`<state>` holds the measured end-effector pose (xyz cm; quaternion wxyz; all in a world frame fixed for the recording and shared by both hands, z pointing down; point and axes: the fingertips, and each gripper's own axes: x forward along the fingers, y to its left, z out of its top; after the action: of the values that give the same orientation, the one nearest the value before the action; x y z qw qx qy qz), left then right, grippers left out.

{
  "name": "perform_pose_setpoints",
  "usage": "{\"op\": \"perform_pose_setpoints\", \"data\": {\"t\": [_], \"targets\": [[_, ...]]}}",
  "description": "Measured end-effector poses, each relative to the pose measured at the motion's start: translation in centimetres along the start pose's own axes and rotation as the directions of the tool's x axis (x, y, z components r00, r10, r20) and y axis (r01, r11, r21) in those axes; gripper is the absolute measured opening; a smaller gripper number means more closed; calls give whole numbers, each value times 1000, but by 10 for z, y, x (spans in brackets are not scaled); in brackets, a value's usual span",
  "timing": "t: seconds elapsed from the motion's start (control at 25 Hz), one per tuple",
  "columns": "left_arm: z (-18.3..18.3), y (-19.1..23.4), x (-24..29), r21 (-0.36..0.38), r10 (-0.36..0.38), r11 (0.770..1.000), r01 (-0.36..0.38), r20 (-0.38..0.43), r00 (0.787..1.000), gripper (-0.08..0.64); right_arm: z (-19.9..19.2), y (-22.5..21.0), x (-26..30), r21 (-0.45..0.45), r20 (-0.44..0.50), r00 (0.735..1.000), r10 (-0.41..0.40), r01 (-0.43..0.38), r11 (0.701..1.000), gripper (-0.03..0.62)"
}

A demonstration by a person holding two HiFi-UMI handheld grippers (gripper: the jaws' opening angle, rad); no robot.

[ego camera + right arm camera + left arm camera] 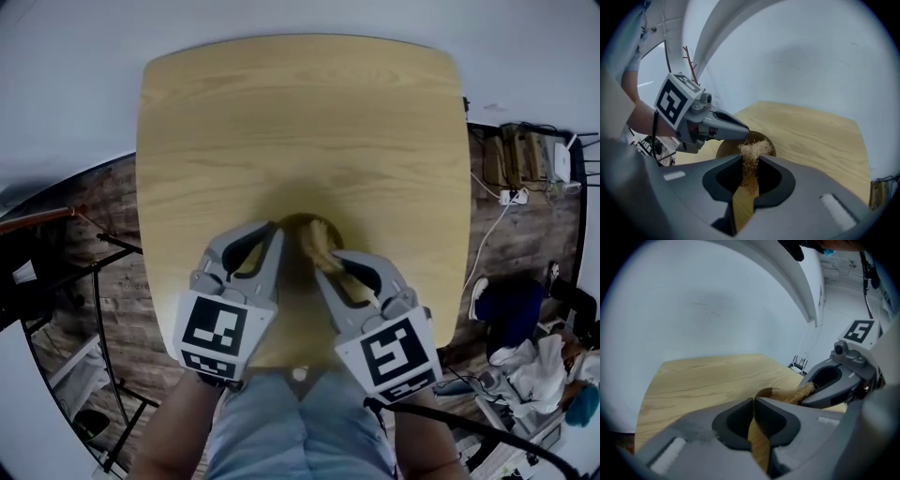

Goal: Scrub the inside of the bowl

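Observation:
A small brown wooden bowl [296, 222] stands on the wooden table [300, 122], near its front edge. My left gripper [274, 230] is shut on the bowl's left rim; in the left gripper view the thin rim [762, 393] runs between the closed jaws [754, 402]. My right gripper [324, 255] is shut on a tan fibrous scrubber [318, 235], whose tuft [752, 150] sticks out past the jaws over the bowl [725, 147]. The scrubber [797, 392] sits at the bowl's opening. The inside of the bowl is mostly hidden.
Bare table stretches beyond the bowl to the rounded far edge [300, 37]. On the floor to the right lie power strips and cables [511, 192], bags and clothing [534, 361]. A black metal frame [103, 309] stands to the left.

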<state>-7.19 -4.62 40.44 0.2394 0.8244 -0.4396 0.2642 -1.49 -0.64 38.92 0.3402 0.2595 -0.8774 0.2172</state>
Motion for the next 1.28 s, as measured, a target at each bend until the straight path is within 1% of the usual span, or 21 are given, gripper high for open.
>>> {"op": "perform_pose_setpoints", "data": {"t": [0.16,0.32,0.36,0.44,0.52,0.64,0.72,0.8,0.88,1.0,1.28], "targets": [[-1,4,1,-3,4,1000,-4,5,1000,37,-10,13,4,22,-30,998,46,-46,999,58],[2,5,0,38,21,999,-22,11,1000,37,-15,30,1,46,-37,994,103,-102,994,58],[1,6,0,41,26,999,-27,10,1000,37,-15,34,-2,59,-27,992,120,-118,991,58],[0,7,3,19,32,999,-32,0,999,38,-12,40,-10,89,5,988,153,-153,984,57],[-3,8,3,0,43,999,-43,-7,999,38,-11,47,-19,97,31,983,179,-181,979,57],[-10,11,-2,10,61,998,-61,-9,998,40,-9,66,-32,100,64,975,213,-219,971,58],[-13,12,-4,6,58,998,-58,-14,998,41,-7,75,-41,107,89,970,228,-237,966,58],[-12,15,-4,3,60,998,-60,-18,998,41,-6,77,-49,107,108,969,220,-232,967,58],[-9,19,-6,20,86,996,-86,-14,996,41,-5,75,-57,108,128,971,200,-215,971,58],[-4,20,-18,23,123,992,-124,21,992,41,-4,70,-70,121,158,974,165,-185,975,58],[6,8,-57,6,187,982,-188,95,978,49,4,57,-97,105,231,969,83,-110,988,60]]}}
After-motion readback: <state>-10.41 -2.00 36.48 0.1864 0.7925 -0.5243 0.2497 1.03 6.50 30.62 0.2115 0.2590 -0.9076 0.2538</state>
